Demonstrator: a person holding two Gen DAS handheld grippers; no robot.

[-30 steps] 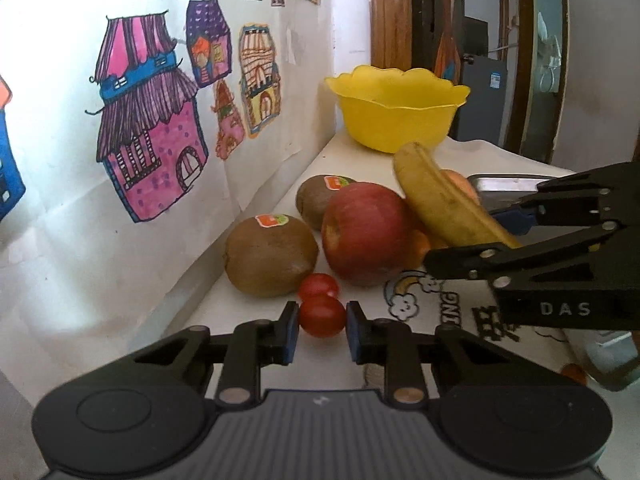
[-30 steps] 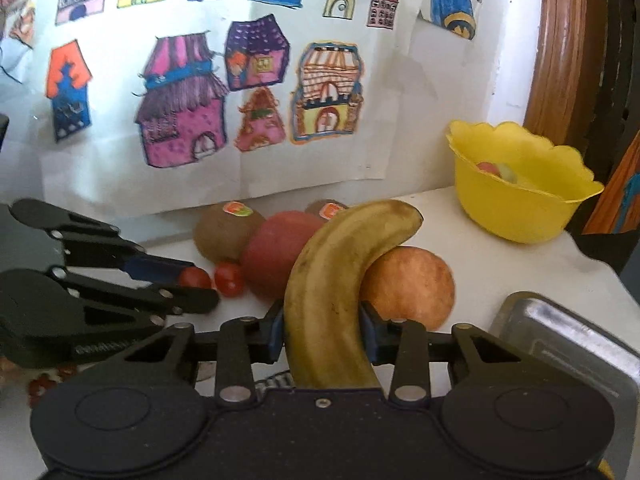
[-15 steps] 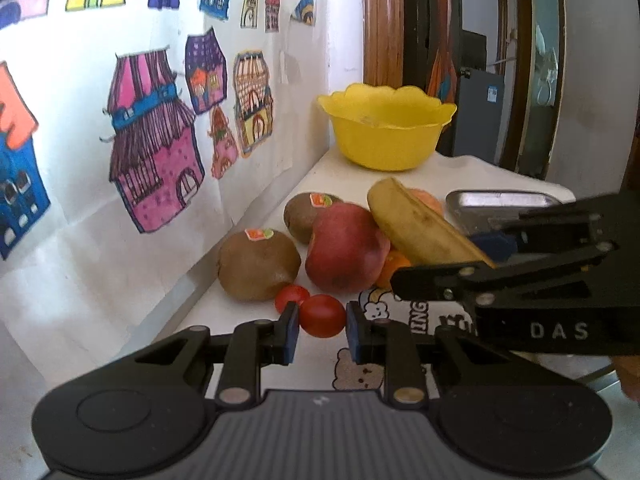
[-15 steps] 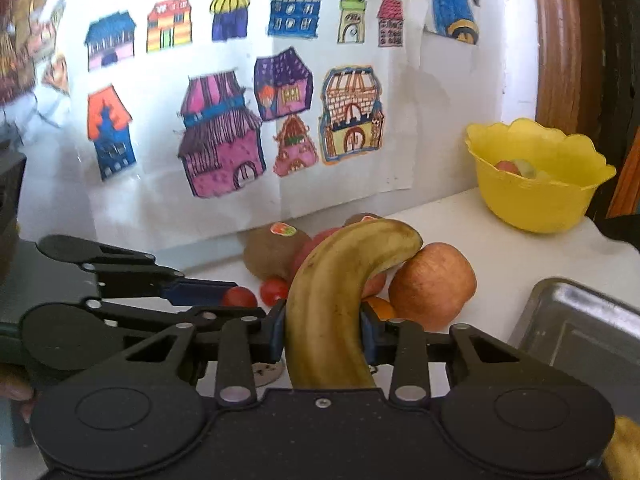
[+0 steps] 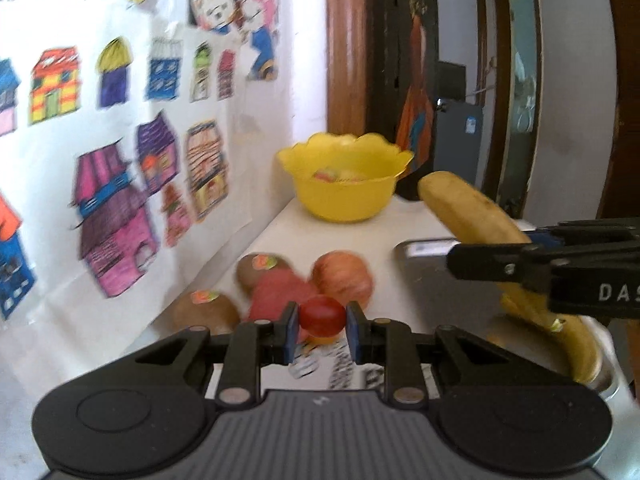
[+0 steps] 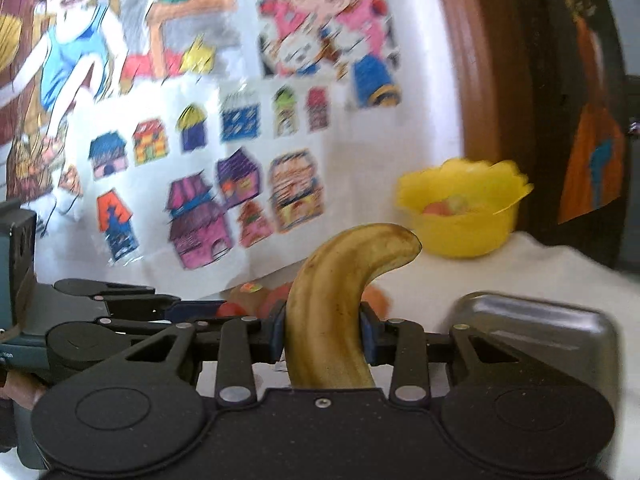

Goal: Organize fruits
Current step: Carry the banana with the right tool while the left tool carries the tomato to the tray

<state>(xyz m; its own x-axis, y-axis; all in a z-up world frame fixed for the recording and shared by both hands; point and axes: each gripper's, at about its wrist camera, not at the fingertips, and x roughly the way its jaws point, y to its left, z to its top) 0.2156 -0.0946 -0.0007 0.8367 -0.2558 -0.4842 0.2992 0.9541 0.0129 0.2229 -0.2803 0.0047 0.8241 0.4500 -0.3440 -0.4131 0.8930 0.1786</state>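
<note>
My left gripper (image 5: 322,330) is shut on a red cherry tomato (image 5: 322,316) and holds it above the table. My right gripper (image 6: 325,334) is shut on a yellow banana (image 6: 340,292), also in the left wrist view (image 5: 480,220) at right, held above a metal tray (image 6: 532,320). On the table below lie two kiwis (image 5: 208,312) (image 5: 260,270), a red apple (image 5: 280,292) and an orange-red fruit (image 5: 344,280). A yellow bowl (image 5: 344,184) with some fruit inside stands at the far end.
A wall with coloured house drawings (image 5: 120,180) runs along the table's left side. The metal tray (image 5: 420,248) lies right of the fruit. A second banana (image 5: 576,344) lies at the right. A wooden door frame (image 5: 348,60) stands behind the bowl.
Both grippers have risen. The left lifted the cherry tomato off the table, leaving the other tomato behind. The right carried the banana up and towards the tray.
</note>
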